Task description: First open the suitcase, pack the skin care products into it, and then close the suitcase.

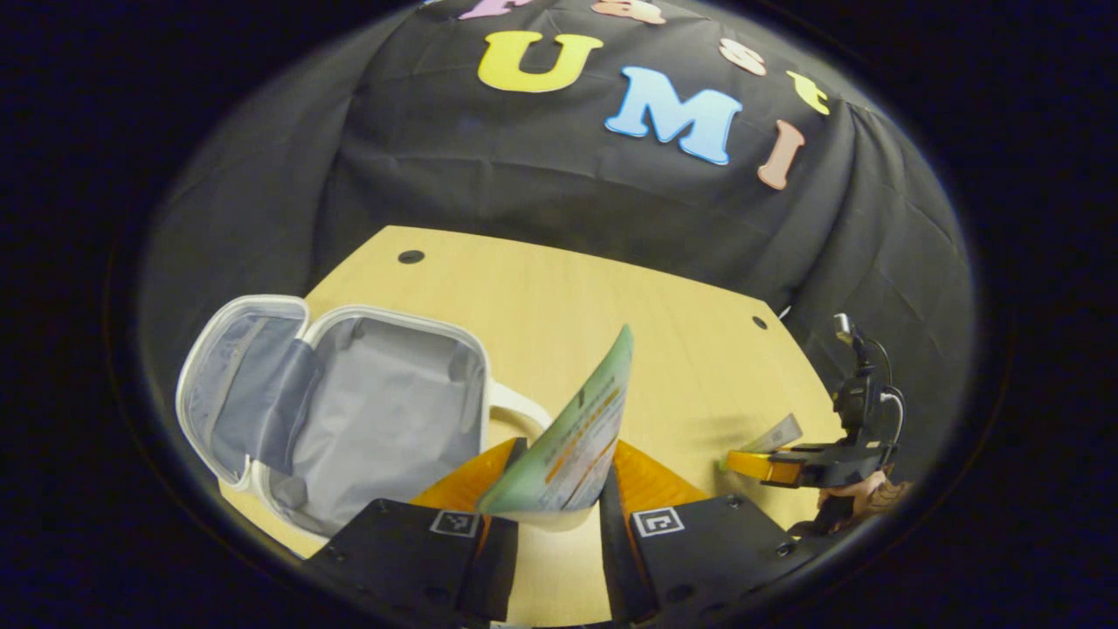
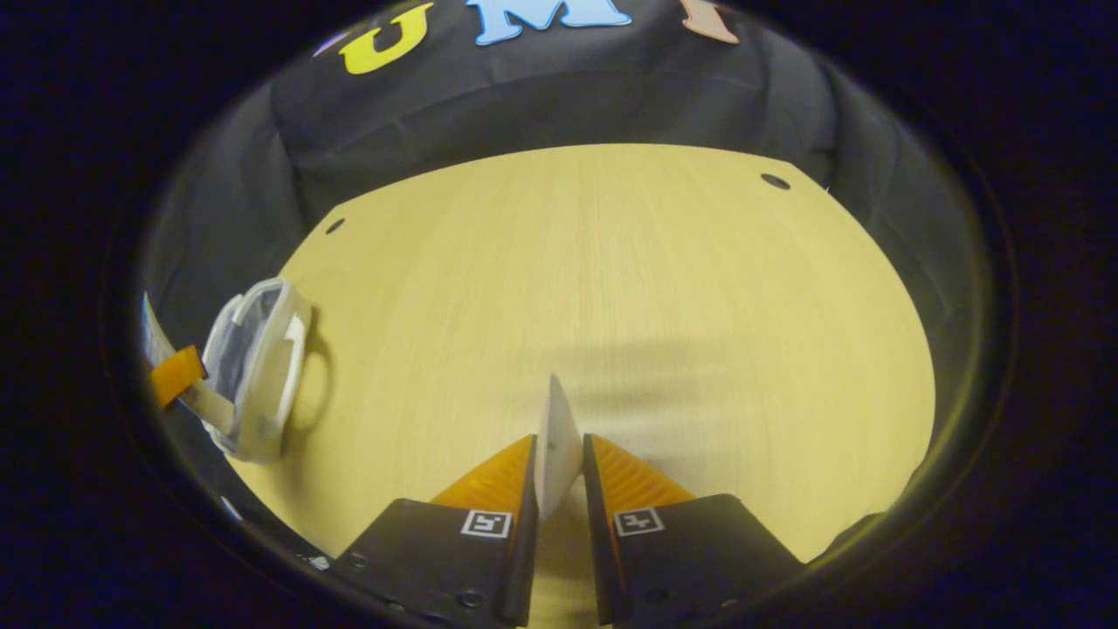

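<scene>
- Between the left gripper (image 1: 559, 489) fingers sits a flat green-and-white sachet (image 1: 572, 437), pinched low on its body; its long axis runs up and away from the fingers, tilted toward the far right of the left gripper view
- suitcase (image 1: 349, 411) lies open on the wooden table (image 1: 559, 297), down-left of that sachet and near it; lid (image 1: 240, 384) flung back to the left, grey lining bare, nothing visible inside; white handle (image 1: 520, 409) faces the sachet
- key relation: the open cavity is just left of the left gripper, so a short swing left and down looks like the next move; left hand is plainly the nearer one
- right gripper (image 2: 559, 472) is pressed onto a thin pale sachet (image 2: 557, 445), seen edge-on, standing upright along the fingers
- from the right gripper view the suitcase (image 2: 258, 367) sits far off to the left, well apart; that packet has the longer trip across bare table
- in the left gripper view the right gripper (image 1: 786, 463) hovers off to the right, a hand (image 1: 860, 498) behind it
- judgement: case open, packing under way, closing not yet done
</scene>
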`<state>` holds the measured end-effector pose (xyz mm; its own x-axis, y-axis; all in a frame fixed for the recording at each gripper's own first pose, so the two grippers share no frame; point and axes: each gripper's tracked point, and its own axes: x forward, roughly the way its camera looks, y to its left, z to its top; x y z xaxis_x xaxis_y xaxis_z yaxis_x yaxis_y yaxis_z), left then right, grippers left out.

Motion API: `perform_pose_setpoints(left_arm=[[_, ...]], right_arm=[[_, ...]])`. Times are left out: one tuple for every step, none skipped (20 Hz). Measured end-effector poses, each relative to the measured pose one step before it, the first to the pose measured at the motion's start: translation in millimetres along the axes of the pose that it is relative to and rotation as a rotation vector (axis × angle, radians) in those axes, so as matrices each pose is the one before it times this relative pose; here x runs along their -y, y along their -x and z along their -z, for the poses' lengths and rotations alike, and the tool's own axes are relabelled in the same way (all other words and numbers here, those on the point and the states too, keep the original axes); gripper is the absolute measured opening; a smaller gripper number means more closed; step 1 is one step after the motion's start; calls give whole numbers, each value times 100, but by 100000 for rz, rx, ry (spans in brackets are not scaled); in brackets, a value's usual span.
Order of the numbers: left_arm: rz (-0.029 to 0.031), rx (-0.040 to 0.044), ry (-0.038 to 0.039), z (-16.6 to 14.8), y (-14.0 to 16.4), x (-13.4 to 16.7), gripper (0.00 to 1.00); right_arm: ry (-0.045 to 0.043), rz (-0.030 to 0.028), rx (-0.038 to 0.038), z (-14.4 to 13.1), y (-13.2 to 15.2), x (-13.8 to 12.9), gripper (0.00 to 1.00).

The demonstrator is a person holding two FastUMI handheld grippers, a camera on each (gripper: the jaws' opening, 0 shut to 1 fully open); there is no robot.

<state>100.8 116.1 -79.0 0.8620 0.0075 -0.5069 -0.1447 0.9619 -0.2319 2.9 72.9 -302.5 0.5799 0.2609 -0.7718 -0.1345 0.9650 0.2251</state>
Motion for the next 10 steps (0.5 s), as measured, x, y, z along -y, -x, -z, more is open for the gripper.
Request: perform_pose_setpoints(left_arm=[[-1519, -13, 1699, -262, 403, -1558, 49], [-1499, 161, 1428, -99, 496, -1514, 47], [-1598, 19, 1182, -291, 525, -1467, 49], [-1694, -41, 683, -452, 369, -1149, 49], [-1553, -144, 434, -341, 202, -1115, 48], [-1109, -443, 49, -212, 140, -1145, 51], [-504, -1195, -300, -430, 81, -827, 47], [503, -2913, -632, -327, -172, -504, 47], [723, -3898, -1293, 74, -166, -577, 49], [-217, -5057, -1961, 310, -681, -765, 49]], right_arm=[[993, -3289, 1057, -397, 614, -1680, 28], [1161, -4262, 890, -670, 593, -1888, 27], [1309, -4592, 778, -575, 556, -2009, 27], [1780, -4422, 487, -674, 313, -2162, 27], [2144, -4296, -103, -561, 231, -2167, 28], [2402, -4417, -473, -576, -89, -2399, 27], [2576, -4776, -928, -386, -123, -2461, 27], [2633, -4890, -1577, -436, -405, -2501, 27], [2661, -4726, -2156, -162, -798, -2530, 27], [2644, -4550, -2685, -241, -806, -2443, 27]])
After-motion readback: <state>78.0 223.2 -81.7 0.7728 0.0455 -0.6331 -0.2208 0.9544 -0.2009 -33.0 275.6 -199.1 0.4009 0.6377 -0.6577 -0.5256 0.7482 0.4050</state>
